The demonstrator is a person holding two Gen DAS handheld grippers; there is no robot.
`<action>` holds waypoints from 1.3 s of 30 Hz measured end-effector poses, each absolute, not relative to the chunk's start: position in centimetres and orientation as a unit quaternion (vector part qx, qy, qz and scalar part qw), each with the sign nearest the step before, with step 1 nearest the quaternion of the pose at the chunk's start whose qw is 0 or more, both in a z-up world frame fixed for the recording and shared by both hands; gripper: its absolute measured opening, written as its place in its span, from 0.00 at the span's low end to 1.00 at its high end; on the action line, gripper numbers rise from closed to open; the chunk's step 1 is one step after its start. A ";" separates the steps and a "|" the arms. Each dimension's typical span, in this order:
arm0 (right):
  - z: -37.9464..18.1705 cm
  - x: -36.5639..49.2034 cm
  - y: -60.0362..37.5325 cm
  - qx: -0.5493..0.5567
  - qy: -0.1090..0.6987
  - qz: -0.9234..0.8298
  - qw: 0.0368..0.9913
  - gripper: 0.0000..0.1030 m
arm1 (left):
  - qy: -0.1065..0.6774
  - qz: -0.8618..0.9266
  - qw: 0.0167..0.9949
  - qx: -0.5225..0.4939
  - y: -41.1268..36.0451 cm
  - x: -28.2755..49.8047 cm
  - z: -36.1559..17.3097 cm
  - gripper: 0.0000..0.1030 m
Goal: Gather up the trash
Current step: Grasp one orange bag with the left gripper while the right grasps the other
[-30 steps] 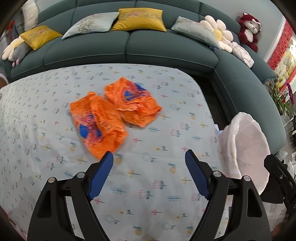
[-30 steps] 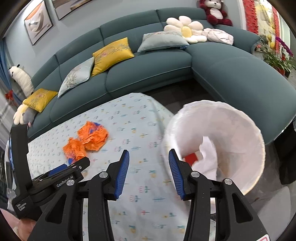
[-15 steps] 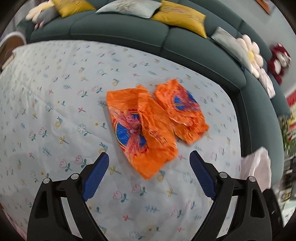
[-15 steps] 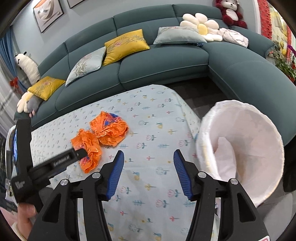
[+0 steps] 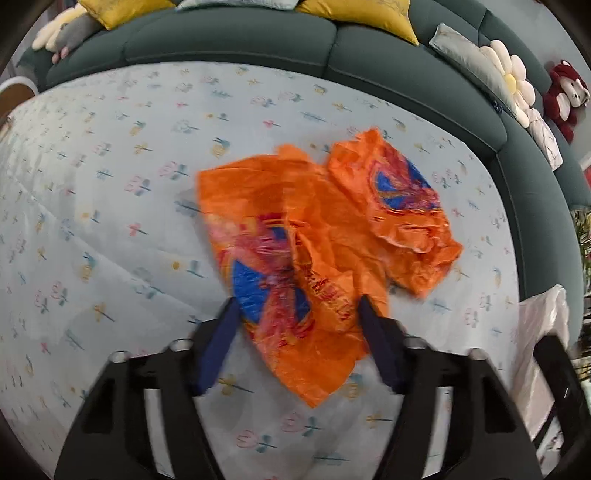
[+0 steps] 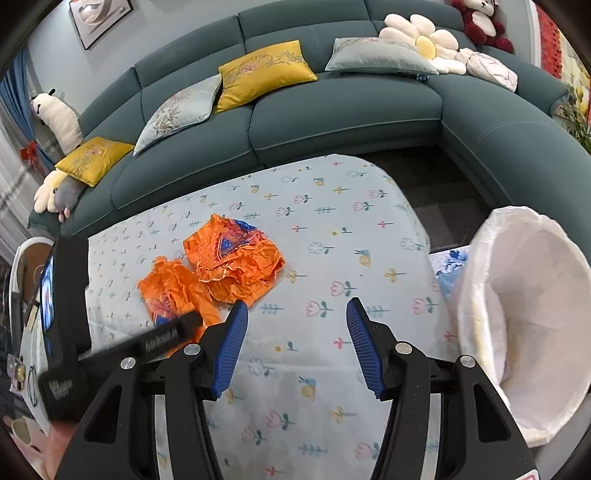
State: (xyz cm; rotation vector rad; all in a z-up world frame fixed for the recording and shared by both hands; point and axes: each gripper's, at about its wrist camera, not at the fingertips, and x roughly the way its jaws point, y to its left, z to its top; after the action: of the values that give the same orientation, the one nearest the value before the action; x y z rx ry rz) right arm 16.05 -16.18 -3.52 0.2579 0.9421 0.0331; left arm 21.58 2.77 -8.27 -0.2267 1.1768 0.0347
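Two crumpled orange snack wrappers lie on a table w/ a pale-blue flower-print tablecloth (image 5: 110, 229), in front of a dark teal sectional sofa (image 6: 332, 110).

The near wrapper (image 5: 291, 280), orange w/ a blue-and-red print, lies flat on the cloth. The left gripper (image 5: 297, 325) has its tongs spread wide, one blue pad either side of that wrapper's near end. The wrapper sits between the pads. Motion blur hides whether the pads touch it; no pinch is visible.

The 2nd wrapper (image 5: 399, 210) lies just beyond the near wrapper, toward the sofa, its edge overlapping or touching the near one; which of the two can't be told.

From the right wrist cam, both wrappers (image 6: 173, 291) (image 6: 236, 258) show side by side, w/ the left gripper's black body reaching in over the near one. The right gripper (image 6: 295, 343) hangs above bare tablecloth, to the bin side of the wrappers, tongs spread, nothing between them.

A white-lined trash bin (image 6: 524, 317) stands off the table's end, well apart from the wrappers, mouth tilted toward the cam.

On the sofa: yellow cushions (image 6: 264, 72), grey cushions (image 6: 177, 110), a daisy-shaped pillow (image 6: 424, 40) and a red teddy bear (image 6: 476, 18).
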 end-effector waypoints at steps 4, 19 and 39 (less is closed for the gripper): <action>-4.5 17.8 -15.1 0.128 0.462 0.026 0.877 0.53 | 0.552 0.002 0.825 -0.120 4.5 21.1 -8.4 0.27; -7.9 25.4 -10.5 0.122 0.495 0.042 0.859 0.52 | 0.546 0.007 0.826 -0.137 7.5 22.5 -8.7 0.29; -9.7 17.5 -13.4 0.110 0.500 0.037 0.858 0.21 | 0.529 -0.014 0.844 -0.089 4.1 21.4 -8.7 0.47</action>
State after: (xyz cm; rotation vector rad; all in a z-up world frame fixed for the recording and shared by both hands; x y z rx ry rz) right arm 17.55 -13.35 -9.73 0.2304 1.0502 0.0780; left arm 21.38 4.09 -8.72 -0.1875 1.1163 -0.0296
